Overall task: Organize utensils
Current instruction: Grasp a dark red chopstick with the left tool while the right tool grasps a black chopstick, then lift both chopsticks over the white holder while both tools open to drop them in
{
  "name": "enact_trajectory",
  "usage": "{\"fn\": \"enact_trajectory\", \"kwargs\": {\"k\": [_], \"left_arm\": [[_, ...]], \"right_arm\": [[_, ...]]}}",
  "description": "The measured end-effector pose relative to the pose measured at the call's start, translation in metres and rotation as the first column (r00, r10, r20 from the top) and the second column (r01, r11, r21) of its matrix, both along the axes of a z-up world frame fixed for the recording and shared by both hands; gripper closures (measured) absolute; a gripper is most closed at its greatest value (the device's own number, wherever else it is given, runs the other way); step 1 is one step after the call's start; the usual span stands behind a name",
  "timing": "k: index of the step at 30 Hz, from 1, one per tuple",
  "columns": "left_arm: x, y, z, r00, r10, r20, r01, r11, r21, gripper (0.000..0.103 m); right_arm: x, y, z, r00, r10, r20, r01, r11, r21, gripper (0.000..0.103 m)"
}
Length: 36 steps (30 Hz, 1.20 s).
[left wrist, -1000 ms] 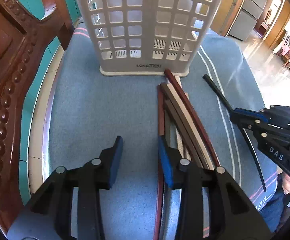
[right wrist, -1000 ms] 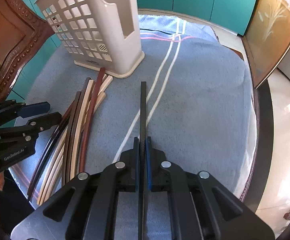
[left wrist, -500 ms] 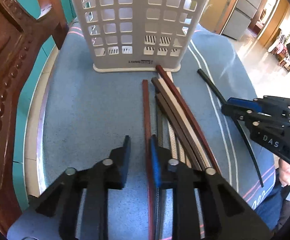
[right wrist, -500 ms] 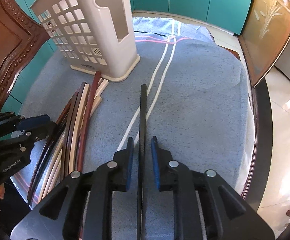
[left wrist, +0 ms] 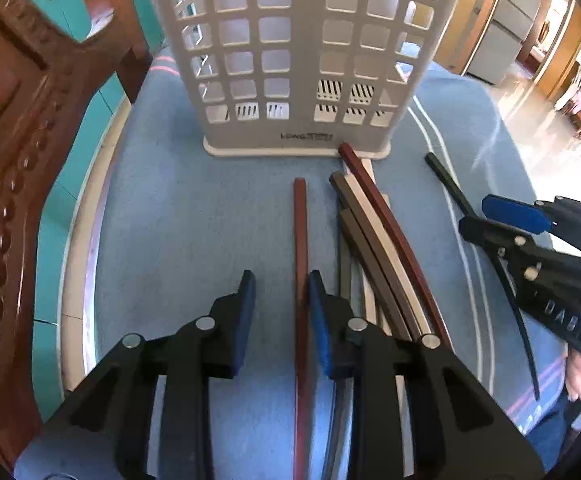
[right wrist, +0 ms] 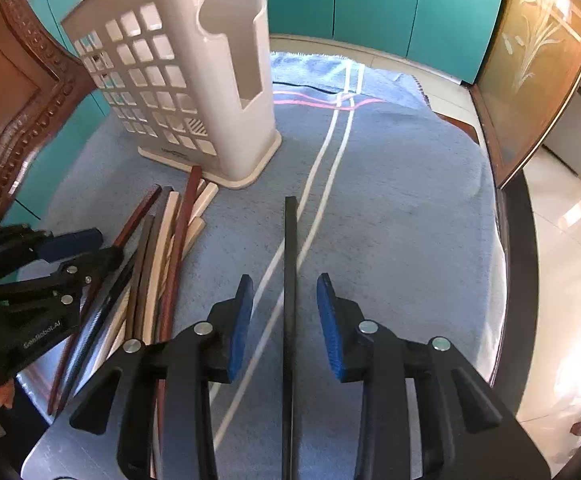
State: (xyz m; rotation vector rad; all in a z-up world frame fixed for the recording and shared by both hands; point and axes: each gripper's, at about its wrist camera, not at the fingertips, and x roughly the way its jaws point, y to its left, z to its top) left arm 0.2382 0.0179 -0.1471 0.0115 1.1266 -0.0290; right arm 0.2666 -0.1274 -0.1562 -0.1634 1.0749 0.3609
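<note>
Black chopstick (right wrist: 290, 264), clamped a second ago, lies between opening right jaws.

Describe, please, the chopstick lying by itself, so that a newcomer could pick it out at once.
Start at the white slotted holder standing on the blue towel. Beside its base lies a pile of brown and cream chopsticks; across the towel's white stripes lies the black chopstick. It is the only black one lying alone, apart from the pile.
</note>
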Motion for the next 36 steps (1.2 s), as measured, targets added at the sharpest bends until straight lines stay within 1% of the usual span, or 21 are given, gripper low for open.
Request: {"fn": "enact_trajectory", "kwargs": {"k": [3,4,5,6,7,8,10,13,15,18,21,22,23,26,28,30,32,33,34,35,36], "left_arm": [[0.004,-0.003,0.001,1.0,0.012,0.003,-0.012,1.0,0.002,0.073],[0.003,-0.003,0.002,1.0,0.013,0.003,-0.013,1.0,0.004,0.073],[0.003,-0.003,0.002,1.0,0.014,0.004,-0.014,1.0,0.003,0.074],[0.002,-0.004,0.002,1.0,0.009,0.005,-0.009,1.0,-0.004,0.08],[0.006,-0.01,-0.001,1.0,-0.001,0.006,0.001,1.0,-0.011,0.09],[0.007,-0.012,-0.001,1.0,-0.006,0.006,0.006,1.0,-0.015,0.096],[0.007,-0.018,-0.003,1.0,-0.008,0.011,0.008,0.999,-0.033,0.096],[-0.003,-0.015,0.007,0.999,0.001,0.048,0.001,0.999,-0.05,0.096],[-0.018,-0.005,0.027,0.995,0.003,0.102,0.004,0.998,-0.066,0.096],[-0.04,0.001,0.062,0.978,0.0,0.211,0.018,0.996,-0.084,0.096],[-0.069,0.01,0.103,0.945,0.003,0.328,0.038,0.992,-0.118,0.096],[-0.077,0.012,0.112,0.935,0.005,0.355,0.043,0.991,-0.126,0.096],[-0.087,0.014,0.124,0.922,0.004,0.387,0.052,0.99,-0.135,0.096],[-0.108,0.016,0.151,0.888,0.017,0.46,0.049,0.99,-0.131,0.096],[-0.116,0.014,0.171,0.866,0.02,0.5,0.052,0.99,-0.131,0.096],[-0.117,0.017,0.191,0.839,0.027,0.544,0.051,0.99,-0.128,0.096],[-0.11,0.017,0.219,0.807,0.062,0.587,0.035,0.988,-0.153,0.096],[-0.109,0.021,0.232,0.788,0.088,0.609,0.022,0.985,-0.172,0.096],[-0.098,0.022,0.243,0.766,0.113,0.633,0.012,0.982,-0.19,0.096],[-0.096,0.027,0.253,0.731,0.147,0.667,-0.001,0.977,-0.215,0.096],[-0.094,0.033,0.263,0.688,0.19,0.7,-0.013,0.968,-0.25,0.096]], "right_arm": [[0.002,0.01,-0.005,0.999,0.004,0.041,-0.002,0.998,-0.059,0.07],[0.002,0.011,-0.006,0.999,0.008,0.041,-0.006,0.998,-0.058,0.075],[0.003,0.012,-0.005,0.999,0.014,0.032,-0.013,0.999,-0.043,0.087],[0.002,0.012,-0.004,0.999,0.012,0.032,-0.011,0.999,-0.041,0.093],[0.002,0.01,-0.004,0.999,0.011,0.033,-0.009,0.999,-0.04,0.096],[0.002,0.009,-0.003,0.999,0.012,0.03,-0.011,1.0,-0.028,0.096],[0.001,0.006,-0.001,1.0,0.013,0.02,-0.013,1.0,0.013,0.096],[-0.003,-0.002,0.017,0.998,0.002,0.063,-0.006,0.998,0.059,0.096],[-0.009,-0.01,0.034,0.995,-0.003,0.098,-0.007,0.995,0.1,0.096],[-0.029,-0.031,0.073,0.984,-0.006,0.178,-0.026,0.984,0.175,0.096],[-0.049,-0.048,0.108,0.969,-0.014,0.248,-0.047,0.97,0.238,0.096],[-0.059,-0.056,0.122,0.962,-0.013,0.274,-0.063,0.961,0.268,0.096],[-0.064,-0.061,0.129,0.958,-0.012,0.287,-0.074,0.955,0.286,0.096],[-0.08,-0.076,0.155,0.947,-0.032,0.319,-0.085,0.934,0.347,0.096],[-0.085,-0.083,0.171,0.939,-0.051,0.341,-0.088,0.92,0.381,0.096],[-0.081,-0.089,0.192,0.927,-0.077,0.366,-0.095,0.898,0.429,0.096],[-0.073,-0.088,0.214,0.916,-0.107,0.387,-0.095,0.878,0.47,0.096],[-0.07,-0.088,0.224,0.911,-0.124,0.394,-0.091,0.869,0.486,0.096],[-0.066,-0.086,0.232,0.903,-0.145,0.404,-0.089,0.858,0.506,0.096],[-0.063,-0.086,0.242,0.887,-0.175,0.427,-0.096,0.835,0.542,0.096],[-0.061,-0.087,0.251,0.864,-0.209,0.458,-0.113,0.806,0.581,0.096]]}}
